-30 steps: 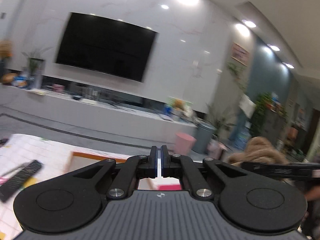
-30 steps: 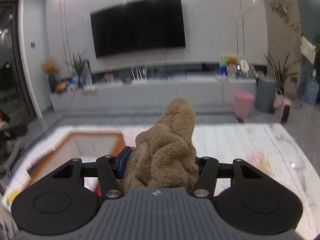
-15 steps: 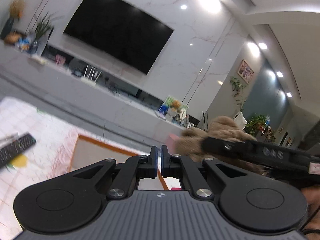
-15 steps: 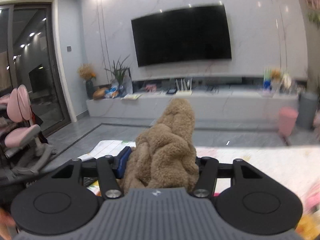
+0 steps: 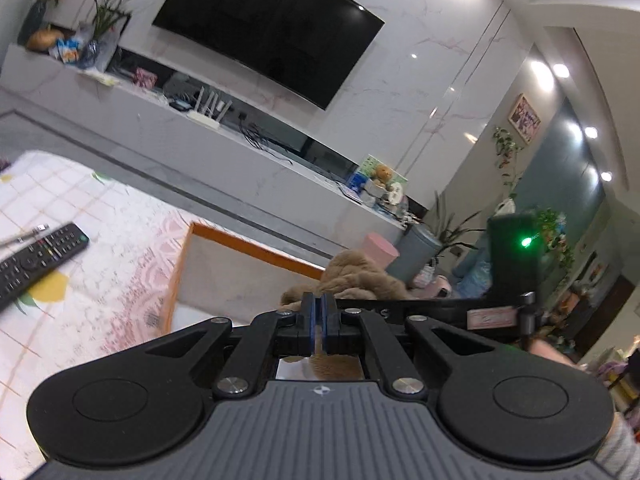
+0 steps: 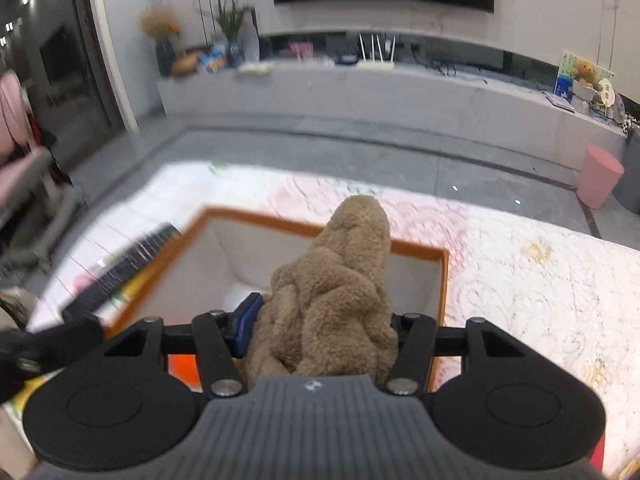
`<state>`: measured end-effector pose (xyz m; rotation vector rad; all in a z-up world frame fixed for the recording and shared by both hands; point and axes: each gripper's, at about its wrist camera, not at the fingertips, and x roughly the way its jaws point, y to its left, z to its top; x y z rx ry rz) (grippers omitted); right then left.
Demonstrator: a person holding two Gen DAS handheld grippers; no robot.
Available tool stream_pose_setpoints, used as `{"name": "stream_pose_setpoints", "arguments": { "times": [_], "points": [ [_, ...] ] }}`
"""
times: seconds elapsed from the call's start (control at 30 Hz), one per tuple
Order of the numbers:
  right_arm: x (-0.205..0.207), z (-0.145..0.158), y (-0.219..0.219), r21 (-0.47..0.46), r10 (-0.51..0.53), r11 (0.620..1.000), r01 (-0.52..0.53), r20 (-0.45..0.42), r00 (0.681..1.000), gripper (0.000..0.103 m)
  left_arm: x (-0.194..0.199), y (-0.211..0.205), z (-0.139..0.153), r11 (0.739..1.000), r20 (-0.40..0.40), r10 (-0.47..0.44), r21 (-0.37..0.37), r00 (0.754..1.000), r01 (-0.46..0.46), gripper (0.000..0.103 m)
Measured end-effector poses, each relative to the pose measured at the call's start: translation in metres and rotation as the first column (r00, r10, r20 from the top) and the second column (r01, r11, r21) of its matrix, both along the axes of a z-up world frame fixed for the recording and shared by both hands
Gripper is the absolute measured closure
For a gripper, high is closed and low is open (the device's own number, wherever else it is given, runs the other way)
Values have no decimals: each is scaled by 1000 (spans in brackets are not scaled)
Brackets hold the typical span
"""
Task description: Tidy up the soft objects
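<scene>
place: someone's living room at home
giveaways: big wall TV (image 5: 268, 28), long media console (image 6: 360, 92) with router (image 5: 208, 106), potted plants (image 6: 232, 28), remote (image 5: 36, 264)

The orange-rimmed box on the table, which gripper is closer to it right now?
Right. The right gripper, holding the brown plush toy, hangs over the box; the shut left gripper sits beside it.

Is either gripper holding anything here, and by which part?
Right gripper clamps the brown plush toy around its bunched lower body; left gripper is shut, holding nothing.
</scene>
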<state>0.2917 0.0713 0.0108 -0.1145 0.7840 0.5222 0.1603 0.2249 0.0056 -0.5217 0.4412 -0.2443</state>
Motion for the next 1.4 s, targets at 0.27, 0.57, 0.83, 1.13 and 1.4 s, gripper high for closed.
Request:
{"name": "stream_pose_setpoints", "arguments": {
  "times": [0.27, 0.57, 0.83, 1.13, 1.4],
  "points": [
    [-48, 18, -64, 201, -28, 979, 16, 58, 998, 47, -17, -14, 1, 983, 13, -183, 9, 983, 183, 100],
    [-140, 49, -144, 227, -93, 973, 45, 207, 974, 47, -63, -67, 5, 830, 73, -535, 231, 842, 507, 18],
    [-161, 54, -174, 244, -149, 965, 93, 225, 963, 47, -95, -118, -11, 702, -53, -639, 367, 767, 610, 19],
    [-164, 57, -187, 301, -145, 951, 65, 252, 957, 47, -110, -134, -41, 704, -269, -510, 415, 817, 577, 27],
    [-168, 56, -193, 326, -130, 944, 45, 243, 961, 47, -74, -155, -61, 759, -377, -398, 376, 836, 531, 60]
  ]
}}
